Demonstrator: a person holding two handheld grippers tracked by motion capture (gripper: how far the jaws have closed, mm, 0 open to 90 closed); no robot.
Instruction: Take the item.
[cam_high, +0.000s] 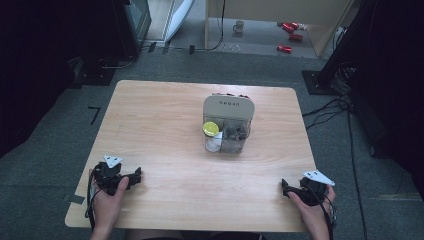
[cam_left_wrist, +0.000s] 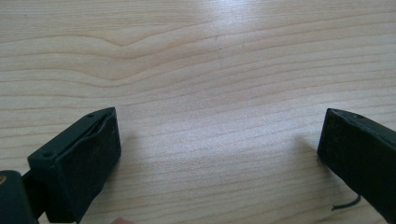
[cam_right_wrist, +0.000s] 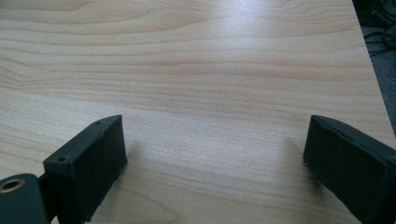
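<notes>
On the table (cam_high: 165, 125), past its middle toward the far edge, stands a clear box (cam_high: 228, 125) with its beige lid tipped up at the back; inside, a yellow-capped jar (cam_high: 211, 131) on the left, grey clutter on the right, too small to identify. Near the front corners rest the left gripper (cam_high: 134, 176) and right gripper (cam_high: 285, 186), both with jaws wide apart and empty. Box lies forward between them, roughly as far from either.

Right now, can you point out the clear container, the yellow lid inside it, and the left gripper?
clear container (cam_high: 228, 106), high view, on its beige raised lid.
yellow lid (cam_high: 210, 128), high view, on the lid's round top.
left gripper (cam_left_wrist: 219, 154), left gripper view, midway between its open fingers, over bare table.
</notes>
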